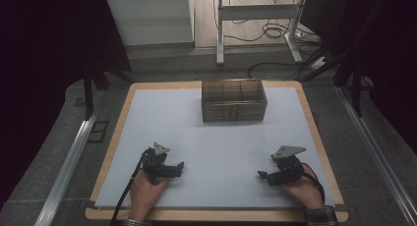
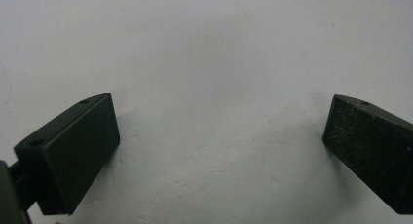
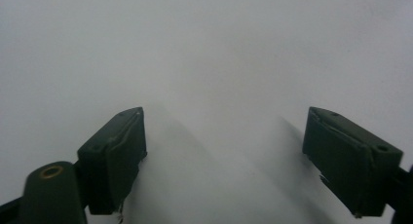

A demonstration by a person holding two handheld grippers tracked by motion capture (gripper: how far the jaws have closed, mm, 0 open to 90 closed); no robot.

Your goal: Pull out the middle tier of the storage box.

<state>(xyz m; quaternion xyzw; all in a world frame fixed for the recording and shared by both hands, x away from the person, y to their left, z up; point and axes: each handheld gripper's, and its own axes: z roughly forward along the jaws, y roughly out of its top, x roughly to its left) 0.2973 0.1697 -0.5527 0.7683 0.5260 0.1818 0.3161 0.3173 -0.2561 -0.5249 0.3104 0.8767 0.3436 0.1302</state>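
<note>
Near the front edge of the counter (image 1: 118, 137), well short of the clear drawer box (image 1: 234, 100), I had both tongs resting low over the white sheet (image 1: 216, 147). My left tongs (image 1: 178, 168) sat in front of the box and off to its left, jaws spread wide with bare sheet between them, as the left gripper view confirmed. My right tongs (image 1: 263, 176) sat in front of the box and off to its right, tips pointing inward toward the left pair; their jaws also stood apart with nothing between them.

The box, a transparent brownish stack of shallow drawers with divided compartments visible through its top, stood at the far middle of the sheet, squared to the counter edge. As far as I could tell, all its drawers were pushed in. Whether anything lay inside, I could not make out.

I judged the work as not yet begun: neither pair touched the box, and the whole reach to it remained ahead.
</note>
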